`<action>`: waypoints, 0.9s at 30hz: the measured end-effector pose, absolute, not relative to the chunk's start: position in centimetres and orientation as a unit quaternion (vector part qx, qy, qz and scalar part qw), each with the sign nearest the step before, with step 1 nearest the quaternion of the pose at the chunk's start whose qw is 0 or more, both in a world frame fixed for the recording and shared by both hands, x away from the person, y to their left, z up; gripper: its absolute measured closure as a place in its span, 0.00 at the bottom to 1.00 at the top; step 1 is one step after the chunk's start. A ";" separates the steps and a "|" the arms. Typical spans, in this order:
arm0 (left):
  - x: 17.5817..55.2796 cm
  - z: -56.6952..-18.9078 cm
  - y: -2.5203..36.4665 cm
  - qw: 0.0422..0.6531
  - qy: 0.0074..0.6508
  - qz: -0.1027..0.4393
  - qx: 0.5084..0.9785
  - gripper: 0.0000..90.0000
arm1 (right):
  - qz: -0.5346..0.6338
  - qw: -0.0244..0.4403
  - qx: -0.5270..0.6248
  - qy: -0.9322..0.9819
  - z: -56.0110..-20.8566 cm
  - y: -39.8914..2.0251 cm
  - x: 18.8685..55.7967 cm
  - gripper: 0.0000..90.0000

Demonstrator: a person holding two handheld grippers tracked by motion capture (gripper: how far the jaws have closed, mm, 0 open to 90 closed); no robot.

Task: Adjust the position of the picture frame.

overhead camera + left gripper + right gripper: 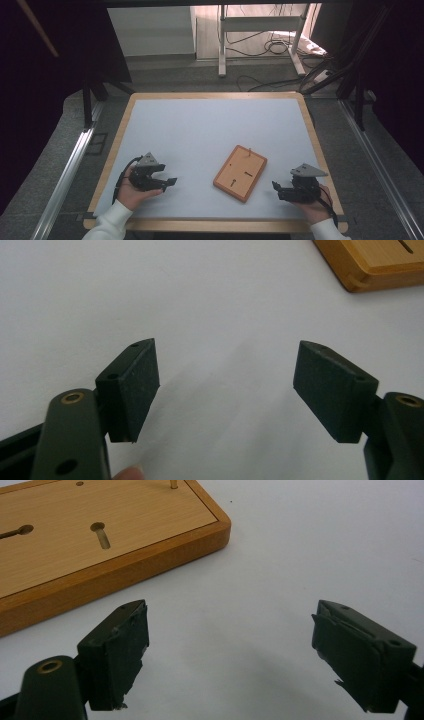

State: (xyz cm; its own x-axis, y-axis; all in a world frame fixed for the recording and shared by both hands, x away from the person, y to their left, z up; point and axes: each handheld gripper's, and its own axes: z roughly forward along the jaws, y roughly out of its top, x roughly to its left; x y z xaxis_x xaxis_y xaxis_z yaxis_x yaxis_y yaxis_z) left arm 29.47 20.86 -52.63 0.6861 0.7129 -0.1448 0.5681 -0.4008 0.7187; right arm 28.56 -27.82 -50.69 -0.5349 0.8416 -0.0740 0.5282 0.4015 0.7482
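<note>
White tabletop (200,130), one wooden board (240,173), two empty tongs, left (169,181) and right (276,189), jaws apart.

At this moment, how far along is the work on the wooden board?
Nothing looks done yet. The wooden board lies untouched on the white table, with one small peg standing near its far edge. In hand: nothing; the left tongs and the right tongs rest open and empty on either side of it. Reaching the board and handling it are still left.
</note>
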 end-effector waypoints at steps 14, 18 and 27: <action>29.5 -52.5 21.0 0.390 0.386 0.094 0.831 0.29 | 0.350 0.222 0.427 0.804 -50.4 -27.7 28.5 0.20; 29.5 -52.5 21.0 0.390 0.383 0.093 0.832 0.29 | 0.351 0.220 0.427 0.804 -50.5 -27.7 28.5 0.21; 29.7 -52.6 21.0 0.388 0.380 0.091 0.835 0.29 | 0.358 0.215 0.427 0.802 -50.2 -26.9 29.3 0.26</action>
